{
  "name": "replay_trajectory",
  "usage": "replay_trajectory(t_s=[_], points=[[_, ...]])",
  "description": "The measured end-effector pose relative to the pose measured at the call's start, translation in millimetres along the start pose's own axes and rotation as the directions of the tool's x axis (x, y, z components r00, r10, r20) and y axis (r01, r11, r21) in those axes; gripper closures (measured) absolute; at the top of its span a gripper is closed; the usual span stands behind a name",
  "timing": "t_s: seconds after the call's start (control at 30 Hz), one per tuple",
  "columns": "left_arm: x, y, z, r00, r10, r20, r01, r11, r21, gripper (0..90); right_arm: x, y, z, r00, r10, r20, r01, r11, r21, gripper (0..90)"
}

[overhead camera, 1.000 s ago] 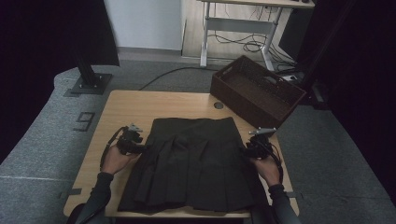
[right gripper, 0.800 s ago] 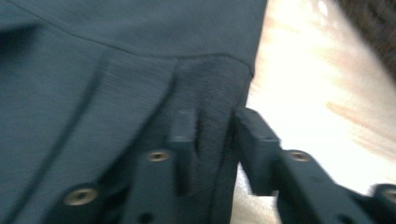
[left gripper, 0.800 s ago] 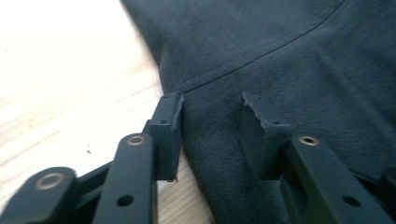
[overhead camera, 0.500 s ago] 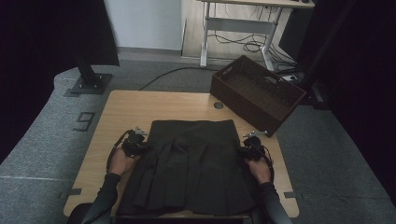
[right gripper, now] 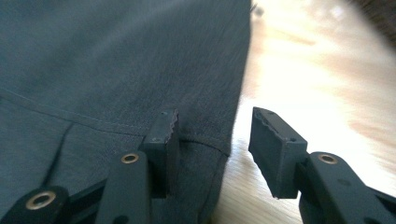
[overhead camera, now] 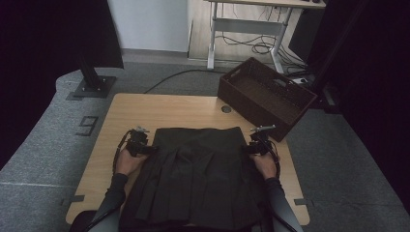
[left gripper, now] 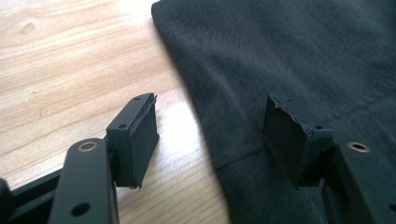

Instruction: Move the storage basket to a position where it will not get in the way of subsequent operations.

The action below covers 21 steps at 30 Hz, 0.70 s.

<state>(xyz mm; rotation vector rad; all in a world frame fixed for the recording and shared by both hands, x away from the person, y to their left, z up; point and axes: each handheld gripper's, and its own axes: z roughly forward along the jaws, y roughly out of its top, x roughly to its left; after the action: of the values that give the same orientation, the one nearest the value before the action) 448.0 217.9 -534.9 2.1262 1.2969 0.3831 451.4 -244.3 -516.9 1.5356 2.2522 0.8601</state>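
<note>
My left gripper (left gripper: 210, 135) and right gripper (right gripper: 212, 140), jaws just spread, each straddle a side edge of the black skirt (overhead camera: 193, 179) on the table (overhead camera: 159, 111). Beyond my right gripper, the brown basket (overhead camera: 266, 96) looks empty.
</note>
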Motion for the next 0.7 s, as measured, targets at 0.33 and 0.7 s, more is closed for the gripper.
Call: replay_trajectory(t_s=[0.33,0.7], points=[[-20.6,-0.2,-3.3,0.9976,0.039,0.057,-0.040,0.9990,0.018,80.7,16.5,-13.3,1.7,0.9989,-0.046,-0.013,0.045,0.999,-0.023,79.7],[-38.8,17.1,-114.8,0.9868,0.157,-0.042,-0.162,0.9563,-0.243,86.4,51.6,-14.3,-101.4,0.9861,-0.162,0.036,0.165,0.944,-0.284,80.6]])
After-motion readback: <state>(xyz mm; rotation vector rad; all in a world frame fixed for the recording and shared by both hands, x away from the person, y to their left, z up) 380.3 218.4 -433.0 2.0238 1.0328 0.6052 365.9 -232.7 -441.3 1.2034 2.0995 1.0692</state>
